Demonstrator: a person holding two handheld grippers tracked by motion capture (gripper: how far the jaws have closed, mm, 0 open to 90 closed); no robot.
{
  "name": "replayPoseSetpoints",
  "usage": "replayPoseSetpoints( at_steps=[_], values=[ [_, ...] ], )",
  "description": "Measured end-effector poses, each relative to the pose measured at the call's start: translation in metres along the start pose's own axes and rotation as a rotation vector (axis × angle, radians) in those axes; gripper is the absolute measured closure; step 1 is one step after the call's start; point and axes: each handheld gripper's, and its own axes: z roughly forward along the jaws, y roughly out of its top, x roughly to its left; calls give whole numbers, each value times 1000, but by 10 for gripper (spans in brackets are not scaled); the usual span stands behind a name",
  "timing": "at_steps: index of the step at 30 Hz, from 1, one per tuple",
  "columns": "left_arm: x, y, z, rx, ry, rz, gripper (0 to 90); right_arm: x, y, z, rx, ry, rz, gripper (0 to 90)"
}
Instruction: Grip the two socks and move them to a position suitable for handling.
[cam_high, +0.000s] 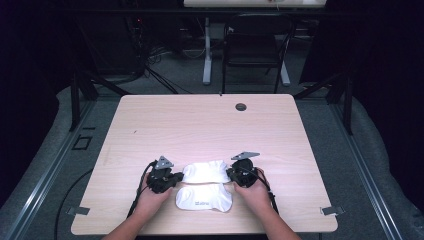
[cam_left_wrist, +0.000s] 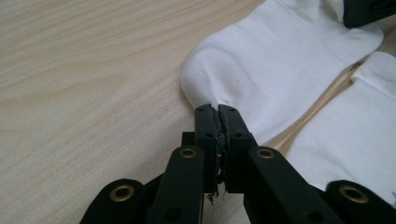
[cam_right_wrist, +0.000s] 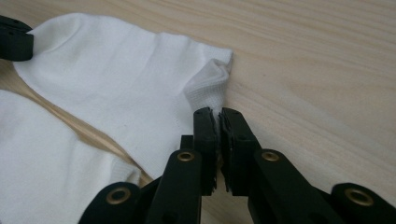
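Near the table's (cam_high: 150, 120) front edge lie two white socks side by side; the left gripper (cam_left_wrist: 217, 112) and right gripper (cam_right_wrist: 218, 114) each pinch an end of the farther sock (cam_high: 206, 171), probably to lift and lay it over the nearer sock (cam_high: 204, 198).

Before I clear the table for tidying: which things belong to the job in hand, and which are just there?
In the job:
far sock, pinched at both ends
left gripper, at its rounded end
right gripper, at its ribbed cuff
near sock, probably its pair, ungripped

Just there:
table
chair behind the table
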Motion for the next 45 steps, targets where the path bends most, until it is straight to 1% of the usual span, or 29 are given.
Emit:
replayPoseSetpoints(
  at_steps=[2,4,5,6,7,11,13,15,17,18,19,22,24,25,27,29,32,34,37,40,42,45],
  values=[
    [0,0,0,0,-1,-2,875,-2,-1,-1,2,-7,1,823],
    [0,0,0,-1,-1,-3,875,-4,-1,-2,-1,-4,17,817],
    [0,0,0,-1,-1,-3,875,-6,-1,-3,1,-8,17,813],
    [0,0,0,-1,0,-3,875,-7,-1,-4,-2,-16,18,811],
    [0,0,0,-4,1,-3,875,-7,-1,-4,-10,-11,32,807],
    [1,0,0,-3,0,-7,873,-11,-1,-8,-21,-26,43,782],
    [1,0,0,-5,1,-16,873,-13,-1,-10,-27,-30,53,753],
    [2,0,-1,-4,-3,-12,872,-14,-1,-12,-30,-33,55,739],
    [2,0,-2,-5,-5,-15,870,-14,-1,-13,-39,-36,51,716],
    [2,1,-2,-9,-6,-16,867,-14,-1,-14,-38,-42,41,706],
    [2,1,-3,-12,-13,-26,856,-14,-1,-15,-37,-39,40,693],
    [2,3,-7,-21,-13,-22,835,-14,1,-19,-39,-50,23,671],
    [2,4,-10,-34,-14,-26,816,-14,2,-22,-44,-50,22,658],
    [2,4,-11,-36,-9,-17,816,-15,2,-23,-51,-52,25,650],
    [2,5,-14,-35,-11,-14,815,-15,3,-25,-58,-45,32,649],
    [3,6,-15,-42,-16,-26,788,-15,3,-26,-53,-48,25,645],
    [3,7,-15,-44,-7,-28,773,-14,3,-27,-52,-48,23,641],
    [4,7,-15,-42,-6,-16,759,-14,3,-29,-49,-48,21,641],
    [4,7,-16,-45,-9,-25,736,-14,1,-31,-50,-50,11,640],
    [5,7,-15,-49,-6,-34,713,-16,0,-33,-53,-51,16,637],
    [6,7,-14,-47,-4,-30,705,-17,-1,-33,-65,-47,25,634],
    [6,8,-13,-53,-5,-41,692,-18,-2,-32,-59,-45,34,631]
  ],
)
